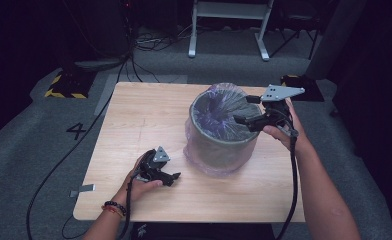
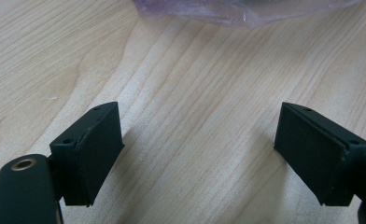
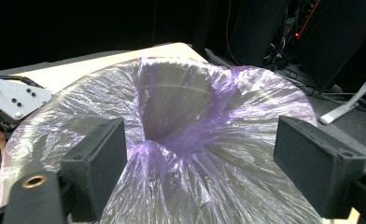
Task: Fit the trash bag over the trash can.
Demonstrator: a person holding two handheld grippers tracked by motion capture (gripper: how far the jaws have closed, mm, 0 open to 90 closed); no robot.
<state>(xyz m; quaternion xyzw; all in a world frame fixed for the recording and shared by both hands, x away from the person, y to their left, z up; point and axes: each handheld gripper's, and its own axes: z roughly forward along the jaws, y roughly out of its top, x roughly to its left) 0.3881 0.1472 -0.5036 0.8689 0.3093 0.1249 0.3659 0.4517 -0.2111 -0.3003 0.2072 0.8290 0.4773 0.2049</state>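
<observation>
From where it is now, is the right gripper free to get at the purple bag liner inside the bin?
Probably yes. The right gripper hangs open over the bin's rim, with the purple bag liner right beyond its jaws and nothing between. The left gripper rests on the table, out of the way.

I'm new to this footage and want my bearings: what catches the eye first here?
The grey bin lined with a purple plastic bag stands out, right of centre on the wooden table. The right gripper hovers open at the bin's right rim, its jaws over the bag. The left gripper rests open, low over the table's near left part.
</observation>
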